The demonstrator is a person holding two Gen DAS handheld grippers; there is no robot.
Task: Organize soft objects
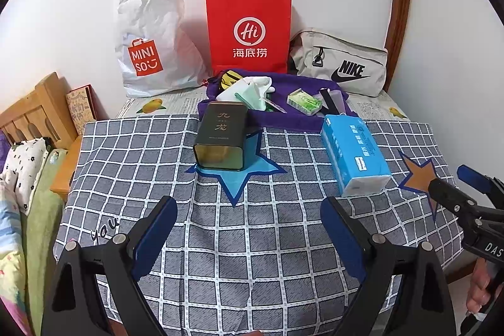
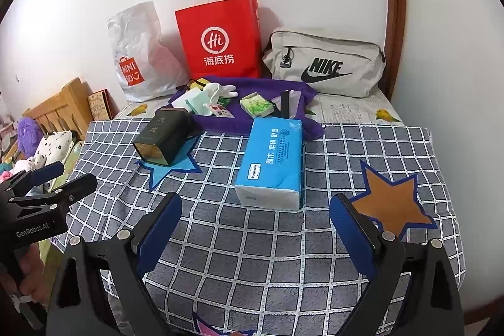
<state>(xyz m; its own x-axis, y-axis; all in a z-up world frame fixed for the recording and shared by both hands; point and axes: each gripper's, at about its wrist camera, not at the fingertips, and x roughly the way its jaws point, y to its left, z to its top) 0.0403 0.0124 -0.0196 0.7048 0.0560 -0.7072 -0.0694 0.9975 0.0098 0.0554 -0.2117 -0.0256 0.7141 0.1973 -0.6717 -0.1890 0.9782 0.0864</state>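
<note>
Left hand-held gripper (image 1: 249,216): jaws spread wide, holding nothing, above the checked cloth (image 1: 267,241).
Right hand-held gripper (image 2: 255,214): jaws likewise wide apart, holding nothing, just short of the tissue pack.
Tissue pack (image 2: 272,161): blue, lying flat on the checked cloth, far end touching the purple towel.
Purple towel (image 1: 283,118): spread at the far edge of the cloth, carrying a white glove (image 1: 260,84), a green packet (image 1: 304,101) and other small items.
Tea tin (image 1: 222,136): dark, lying on its side on the blue star patch (image 1: 239,178), left of the tissue pack.
Against the wall: white Miniso bag (image 1: 151,43), red paper bag (image 1: 249,30), grey Nike pouch (image 1: 340,62).
</note>
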